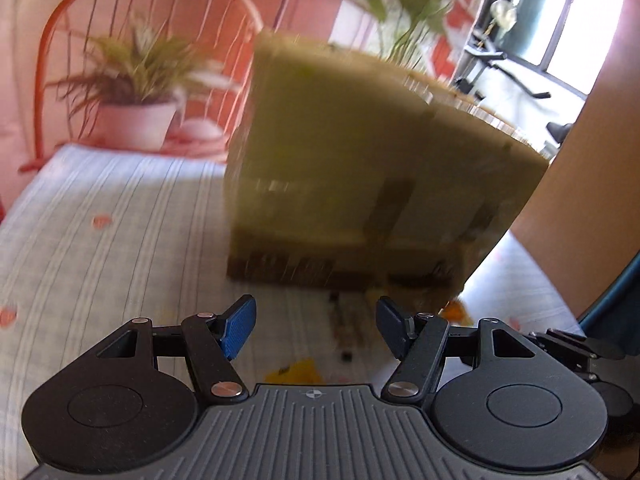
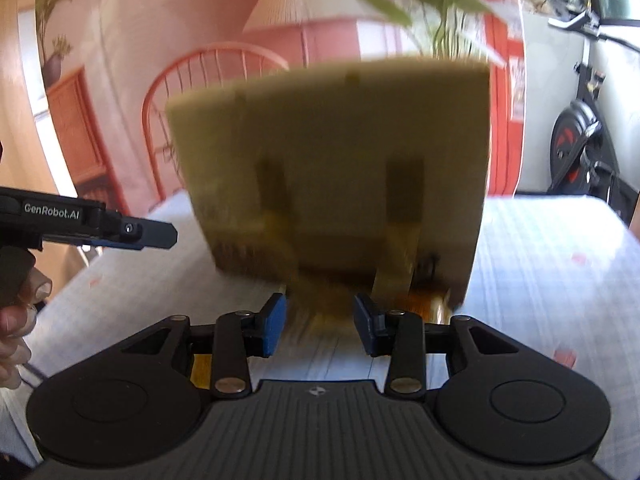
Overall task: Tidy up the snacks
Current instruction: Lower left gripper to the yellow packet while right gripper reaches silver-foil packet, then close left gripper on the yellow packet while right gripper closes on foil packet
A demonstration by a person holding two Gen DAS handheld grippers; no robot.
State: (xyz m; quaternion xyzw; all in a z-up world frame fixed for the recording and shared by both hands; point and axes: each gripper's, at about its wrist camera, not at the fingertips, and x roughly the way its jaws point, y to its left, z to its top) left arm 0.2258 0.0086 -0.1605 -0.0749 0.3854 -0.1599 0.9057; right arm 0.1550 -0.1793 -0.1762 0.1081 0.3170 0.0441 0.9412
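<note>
While both views are smeared by motion blur, the key relation reads clearly enough: the cardboard box (image 1: 360, 160) stands upright on the tabletop (image 1: 120, 220) directly ahead of both tongs, on its far side from them, so any reach goes forward and slightly down. Its broad front face, crossed by two dark vertical strips, looks toward the right tongs (image 2: 319, 328); the left tongs (image 1: 316, 326) see it more from its left corner.

Small yellow and orange packets, apparently the snacks, lie at the foot of the box. One yellow packet (image 1: 296, 372) lies close in front of the left tongs, low between the fingers, and an orange one (image 1: 454, 308) lies just right of them by the box's near corner. From the right wrist, yellowish shapes (image 2: 328, 304) show blurred between box and fingers; their long axis I cannot tell.

Left tongs stand apart with nothing between the blue pads (image 1: 238, 328). Right tongs are apart too, narrower, pads bare. Neither clearly sits nearer.

A hand (image 2: 16, 320) carries the left tool at the left edge of the right view, near enough to crowd a shared reach. Beyond the box stand a potted plant (image 1: 136, 92) and a red wire chair (image 1: 52, 40), well clear.
</note>
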